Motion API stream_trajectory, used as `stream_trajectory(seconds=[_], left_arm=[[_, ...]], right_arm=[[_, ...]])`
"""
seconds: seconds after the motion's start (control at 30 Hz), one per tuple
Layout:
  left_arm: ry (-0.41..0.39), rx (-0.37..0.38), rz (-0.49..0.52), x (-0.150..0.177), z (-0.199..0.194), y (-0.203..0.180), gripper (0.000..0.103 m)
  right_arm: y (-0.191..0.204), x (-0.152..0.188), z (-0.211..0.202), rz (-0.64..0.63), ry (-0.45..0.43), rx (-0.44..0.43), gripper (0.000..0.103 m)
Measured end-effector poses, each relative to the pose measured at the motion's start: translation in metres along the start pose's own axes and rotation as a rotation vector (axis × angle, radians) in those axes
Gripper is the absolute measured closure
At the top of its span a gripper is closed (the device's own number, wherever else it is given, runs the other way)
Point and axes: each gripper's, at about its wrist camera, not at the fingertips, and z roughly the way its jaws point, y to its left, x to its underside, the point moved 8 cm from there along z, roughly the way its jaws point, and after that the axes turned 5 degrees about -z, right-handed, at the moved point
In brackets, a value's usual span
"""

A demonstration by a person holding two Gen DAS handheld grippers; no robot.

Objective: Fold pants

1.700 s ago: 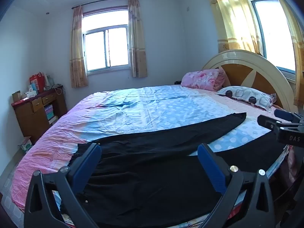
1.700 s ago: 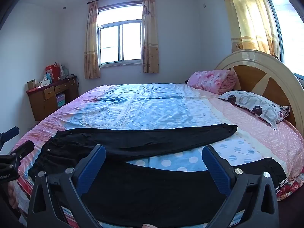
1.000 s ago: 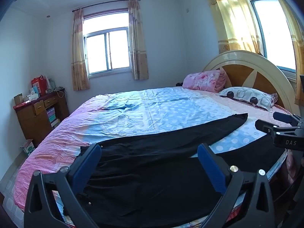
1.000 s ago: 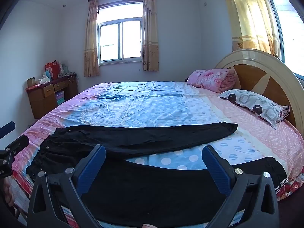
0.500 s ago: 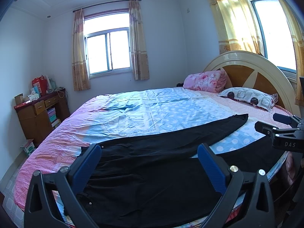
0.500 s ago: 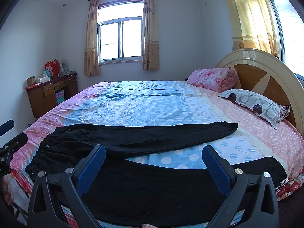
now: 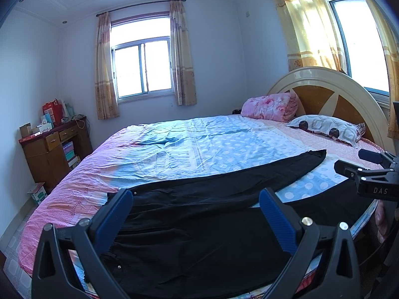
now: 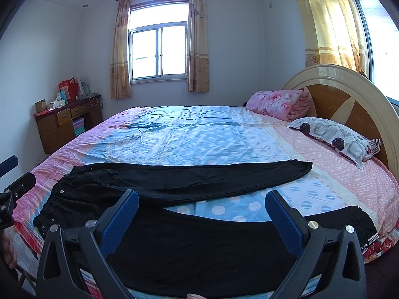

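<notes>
- Two grippers are hovering over the near edge of the bed point(image 8: 361, 179), both with jaws spread wide and holding nothing: the left gripper point(image 7: 195, 214) is sitting above the waist end of the black pants point(image 8: 174, 179), the right gripper point(image 8: 202, 214) above the near leg.
- Compared with moments ago, both views are showing slightly more of the bed and the pants are sitting a little lower in frame, so the grippers seem to be lifting or tilting up a touch; nothing is being grasped, and the fold is looking not yet begun.
- Pants are lying flat across the near side of the bed, waist toward the foot end, the legs splayed apart in a narrow V with polka-dot sheet showing between them; the cloth is looking soft and matte, the waistband gathered with small metal studs, the near hem carrying a white label.
- Farther across the bed, the sheet is showing a lightly wrinkled blue-dotted centre and pink borders.
- At the head of the bed, a grey patterned pillow point(image 8: 334, 137) and a rolled pink floral quilt point(image 8: 279, 104) are resting against the arched, glossy cream-and-wood headboard point(image 8: 349, 94).
</notes>
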Motion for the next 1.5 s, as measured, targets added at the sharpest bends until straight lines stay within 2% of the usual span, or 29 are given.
stream_trajectory(seconds=[1.03, 1.5], left_arm=[[0.004, -0.004, -0.001, 0.0, 0.001, 0.004, 0.0], [0.038, -0.004, 0.007, 0.016, 0.013, 0.003, 0.0]], right_arm=[[0.004, 0.003, 0.002, -0.01, 0.01, -0.002, 0.001], [0.004, 0.007, 0.007, -0.019, 0.023, -0.007, 0.001]])
